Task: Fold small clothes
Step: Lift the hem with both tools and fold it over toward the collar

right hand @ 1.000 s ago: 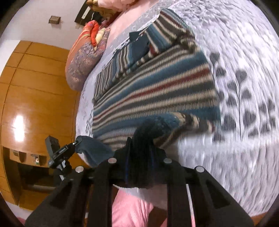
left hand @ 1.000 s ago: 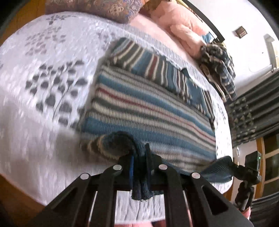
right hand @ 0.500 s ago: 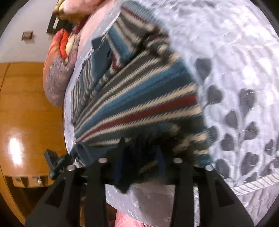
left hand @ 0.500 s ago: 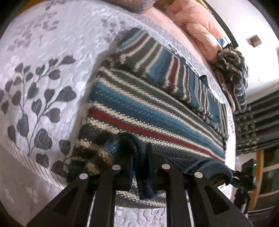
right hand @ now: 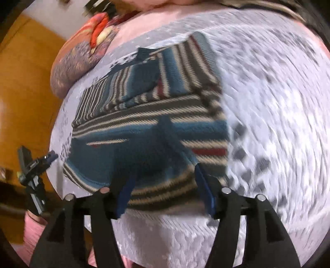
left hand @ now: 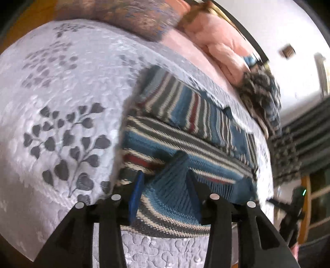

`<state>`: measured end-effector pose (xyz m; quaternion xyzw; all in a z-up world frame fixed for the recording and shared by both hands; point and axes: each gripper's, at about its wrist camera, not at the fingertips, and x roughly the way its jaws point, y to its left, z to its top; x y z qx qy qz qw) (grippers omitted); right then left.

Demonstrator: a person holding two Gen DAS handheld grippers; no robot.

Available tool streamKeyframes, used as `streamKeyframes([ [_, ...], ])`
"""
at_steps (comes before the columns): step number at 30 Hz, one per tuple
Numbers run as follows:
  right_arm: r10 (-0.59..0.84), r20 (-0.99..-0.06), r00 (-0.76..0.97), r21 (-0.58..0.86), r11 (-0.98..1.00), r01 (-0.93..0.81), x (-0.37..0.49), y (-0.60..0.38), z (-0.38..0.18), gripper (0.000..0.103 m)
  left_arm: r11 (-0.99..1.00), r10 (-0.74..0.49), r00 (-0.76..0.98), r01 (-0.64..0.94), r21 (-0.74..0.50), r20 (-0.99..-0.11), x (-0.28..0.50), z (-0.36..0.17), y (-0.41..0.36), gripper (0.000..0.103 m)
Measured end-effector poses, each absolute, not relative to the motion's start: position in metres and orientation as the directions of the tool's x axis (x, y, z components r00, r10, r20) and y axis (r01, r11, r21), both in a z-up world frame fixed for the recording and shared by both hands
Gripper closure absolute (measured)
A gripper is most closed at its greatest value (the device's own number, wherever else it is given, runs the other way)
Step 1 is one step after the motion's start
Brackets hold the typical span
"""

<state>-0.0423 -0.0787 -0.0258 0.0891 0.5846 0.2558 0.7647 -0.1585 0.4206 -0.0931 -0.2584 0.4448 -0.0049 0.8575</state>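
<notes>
Sweater [left hand: 185, 144] folded on bedspread [left hand: 61, 103], both grippers spread.

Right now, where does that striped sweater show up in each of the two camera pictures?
Left wrist view: the striped sweater lies centre, reaching down between the open left tool.
Right wrist view: centre, above the open right tool.
Shared landmark: the patterned pillow.

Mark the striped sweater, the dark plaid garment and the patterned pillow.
striped sweater [left hand: 185, 148]: left wrist view, blue band mid-body.
dark plaid garment [left hand: 262, 96]: left wrist view, middle of heap.
patterned pillow [right hand: 76, 61]: right wrist view, grey-purple side.
</notes>
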Motion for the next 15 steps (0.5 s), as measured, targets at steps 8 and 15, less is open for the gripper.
streamKeyframes([
  [8,0.397,-0.912,0.107,0.328,0.860,-0.391,-0.009,-0.029,-0.065,0.031,0.980,-0.138,0.481,-0.060,-0.190,-0.866,-0.111,-0.117,0.375,0.050],
  [15,0.311,-0.944,0.113,0.228,0.859,-0.458,-0.006,-0.020,-0.083,0.072,0.992,-0.105,0.454,-0.014,-0.125,-0.885,-0.090,-0.136,0.360,0.057],
])
